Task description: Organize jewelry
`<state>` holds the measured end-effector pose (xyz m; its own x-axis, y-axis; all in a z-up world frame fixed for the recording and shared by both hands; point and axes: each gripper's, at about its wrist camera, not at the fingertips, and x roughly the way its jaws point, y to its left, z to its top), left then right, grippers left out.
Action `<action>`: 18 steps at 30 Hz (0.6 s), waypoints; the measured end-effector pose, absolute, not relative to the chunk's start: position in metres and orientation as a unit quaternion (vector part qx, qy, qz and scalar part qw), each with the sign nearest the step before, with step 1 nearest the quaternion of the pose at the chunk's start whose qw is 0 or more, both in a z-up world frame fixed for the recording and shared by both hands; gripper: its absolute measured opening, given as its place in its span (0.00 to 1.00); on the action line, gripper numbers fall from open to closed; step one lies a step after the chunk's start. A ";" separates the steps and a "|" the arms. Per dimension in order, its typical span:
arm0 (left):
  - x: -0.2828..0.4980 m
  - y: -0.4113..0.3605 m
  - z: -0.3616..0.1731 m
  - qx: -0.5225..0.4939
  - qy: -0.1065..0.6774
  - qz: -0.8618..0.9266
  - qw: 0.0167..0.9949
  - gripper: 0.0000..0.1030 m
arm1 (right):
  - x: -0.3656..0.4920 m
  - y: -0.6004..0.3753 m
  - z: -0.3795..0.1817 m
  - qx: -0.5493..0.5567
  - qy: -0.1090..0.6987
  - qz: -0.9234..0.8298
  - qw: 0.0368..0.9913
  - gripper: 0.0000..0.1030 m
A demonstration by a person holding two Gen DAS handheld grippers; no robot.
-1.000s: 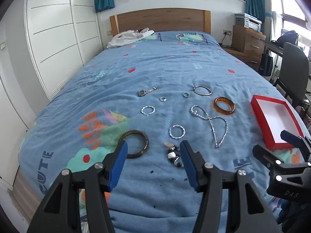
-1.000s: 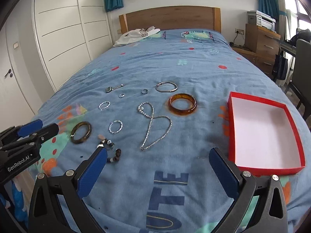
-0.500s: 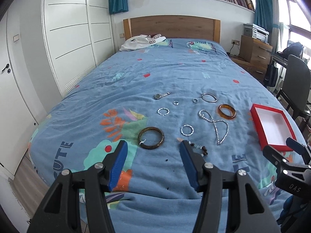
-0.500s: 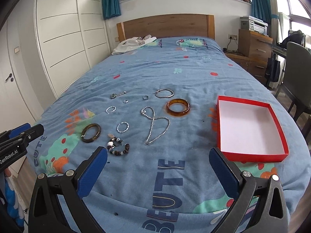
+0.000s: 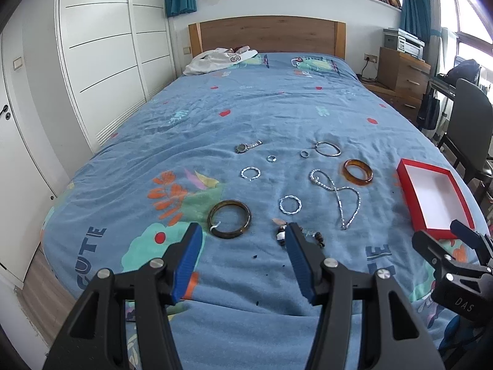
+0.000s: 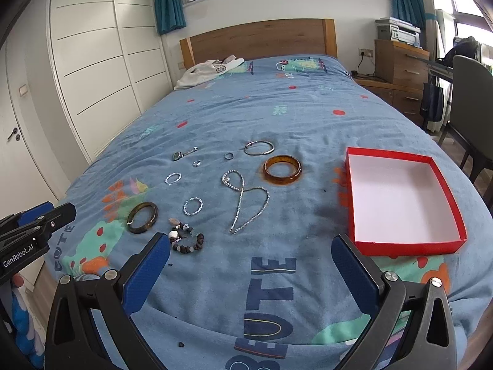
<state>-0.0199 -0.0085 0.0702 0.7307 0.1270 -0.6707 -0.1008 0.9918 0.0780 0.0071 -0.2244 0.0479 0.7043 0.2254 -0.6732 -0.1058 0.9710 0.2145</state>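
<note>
Jewelry lies spread on a blue bedspread (image 5: 277,108). A dark bangle (image 5: 229,219) (image 6: 142,217), a beaded bracelet (image 6: 187,242), a silver chain necklace (image 5: 337,195) (image 6: 246,203), an amber bangle (image 5: 358,171) (image 6: 282,170), several small silver rings and a watch (image 5: 246,147) are laid out apart from each other. An empty red box (image 6: 400,200) (image 5: 431,197) with a white inside sits to the right. My left gripper (image 5: 243,236) is open above the near bedspread, just short of the dark bangle. My right gripper (image 6: 249,243) is open wide and holds nothing.
A white garment (image 5: 218,58) lies near the wooden headboard (image 5: 265,34). White wardrobe doors (image 5: 101,46) line the left side. A wooden dresser (image 6: 400,64) and a dark chair (image 6: 471,98) stand to the right of the bed.
Both grippers have drawn back and risen from the jewelry, so more of the bed and room shows. Both stay open; nothing on the bed has moved.
</note>
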 end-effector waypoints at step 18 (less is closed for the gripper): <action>0.017 -0.001 0.045 -0.004 0.387 0.030 0.921 0.52 | 0.027 -0.213 0.050 0.069 0.396 0.081 0.912 0.96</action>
<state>0.0170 -0.0006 0.0454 0.6981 0.0516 -0.7141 -0.0579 0.9982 0.0155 0.0273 -0.2129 0.0504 0.6727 0.2027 -0.7117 -0.0937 0.9773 0.1898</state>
